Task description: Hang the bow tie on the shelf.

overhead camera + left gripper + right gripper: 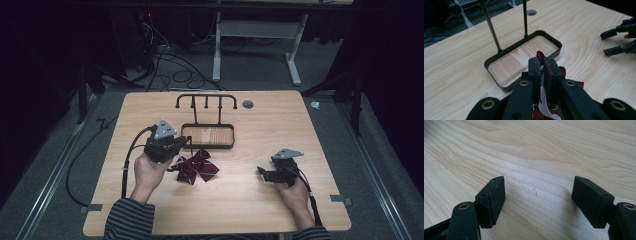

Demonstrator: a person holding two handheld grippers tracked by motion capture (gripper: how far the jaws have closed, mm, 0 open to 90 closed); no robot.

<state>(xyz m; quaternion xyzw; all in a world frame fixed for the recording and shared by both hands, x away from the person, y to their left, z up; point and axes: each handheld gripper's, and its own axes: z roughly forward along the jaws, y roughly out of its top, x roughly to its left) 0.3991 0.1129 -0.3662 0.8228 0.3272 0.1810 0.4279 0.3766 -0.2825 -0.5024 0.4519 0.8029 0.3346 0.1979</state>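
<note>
Dark red checked cloth, a bow tie (196, 169) with a white strap, lying on the wooden table (240, 200) just in front of the black tray (208, 136) of a small hanger stand (206, 102) and partly lifted at one end. Pinched at its strap by the left gripper (541, 65), jaws pressed together on the fabric, red folds and white band showing between and below the pads. Hooks on the stand's top bar all bare, tray bare too, so nothing placed so far; by the look of it, pick-up done, the carry to the stand and the hanging or laying down left to do. Right gripper (537, 195) spread wide over bare wood, holding nothing, resting well apart from the bow tie toward the table's right side. Plenty of open board between the two hands and along the near edge. Tighter room ahead of the left hand: tray rim close by, two thin uprights (492, 27) rising from it, top bar overhead. Far edge just behind the stand, round cable hole (247, 104) beside it.
</note>
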